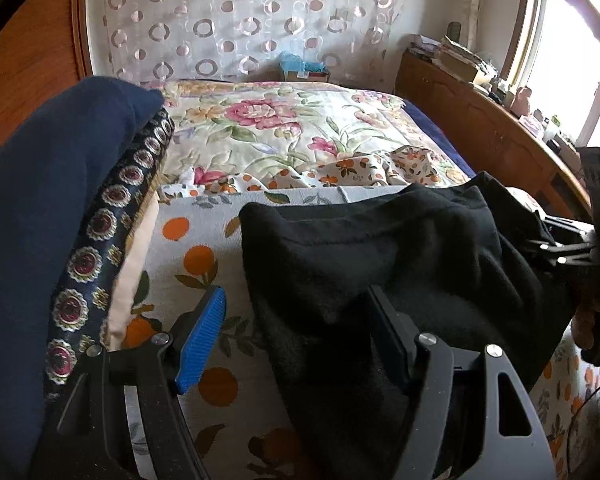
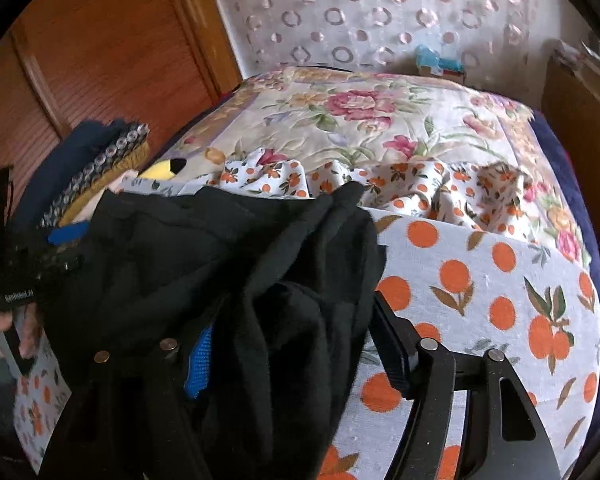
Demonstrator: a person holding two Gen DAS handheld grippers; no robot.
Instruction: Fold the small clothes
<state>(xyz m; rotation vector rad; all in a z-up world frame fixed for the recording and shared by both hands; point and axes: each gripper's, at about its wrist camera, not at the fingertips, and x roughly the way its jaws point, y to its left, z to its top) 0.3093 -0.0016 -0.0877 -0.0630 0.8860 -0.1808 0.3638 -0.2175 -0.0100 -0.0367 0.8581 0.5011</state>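
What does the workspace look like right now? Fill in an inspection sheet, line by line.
Surface: bed under an orange-print sheet, with a floral quilt behind.
Job's things: black garment crumpled on the sheet; folded stack at left.
Clutter: rumpled orange-flower cloth; blue item by the wall.
Grippers: left tool open, garment edge between its fingers; right tool open, cloth draped over it.
Cables: nothing seen.
Surroundings: wooden cabinet, circle-patterned curtain, window.

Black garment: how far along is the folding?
Done: a stack of folded clothes at the left. In hand: the black garment lies rumpled on the sheet, draped between the open jaws of the left gripper and right gripper. Left: flattening and folding it.
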